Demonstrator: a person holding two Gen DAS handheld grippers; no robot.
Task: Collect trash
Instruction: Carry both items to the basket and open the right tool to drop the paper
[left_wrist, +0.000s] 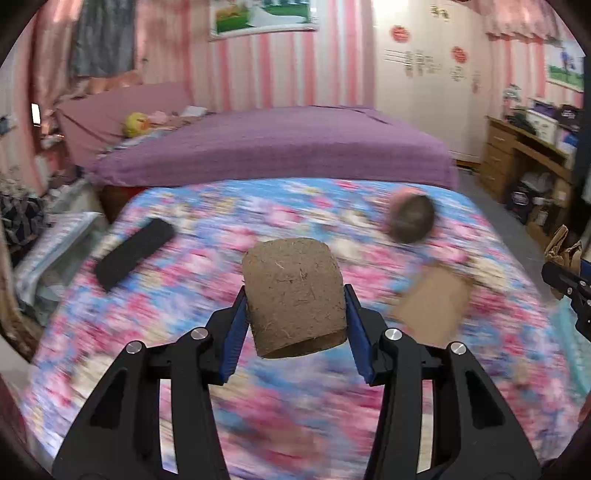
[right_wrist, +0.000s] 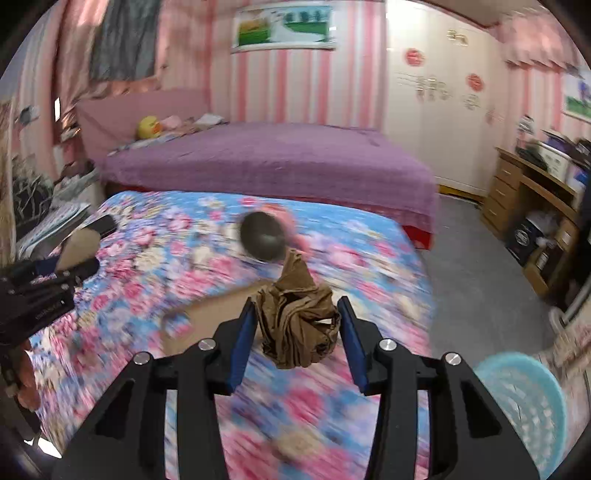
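My left gripper (left_wrist: 293, 312) is shut on a brown fibrous cardboard roll (left_wrist: 293, 295), held above the floral cloth (left_wrist: 221, 369). My right gripper (right_wrist: 297, 332) is shut on a crumpled brown paper wad (right_wrist: 295, 321) over the same cloth (right_wrist: 147, 266). A flat brown cardboard piece (left_wrist: 434, 308) lies on the cloth to the right of the roll; it also shows in the right wrist view (right_wrist: 207, 314). A dark round object (left_wrist: 412, 218) lies farther back on the cloth, also in the right wrist view (right_wrist: 263, 236). The left gripper shows at the right wrist view's left edge (right_wrist: 55, 273).
A black rectangular block (left_wrist: 135, 253) lies on the cloth at the left. A light blue plastic basket (right_wrist: 524, 402) stands at lower right on the floor. A purple bed (left_wrist: 273, 147) is behind. A wooden desk (right_wrist: 532, 206) stands at the right wall.
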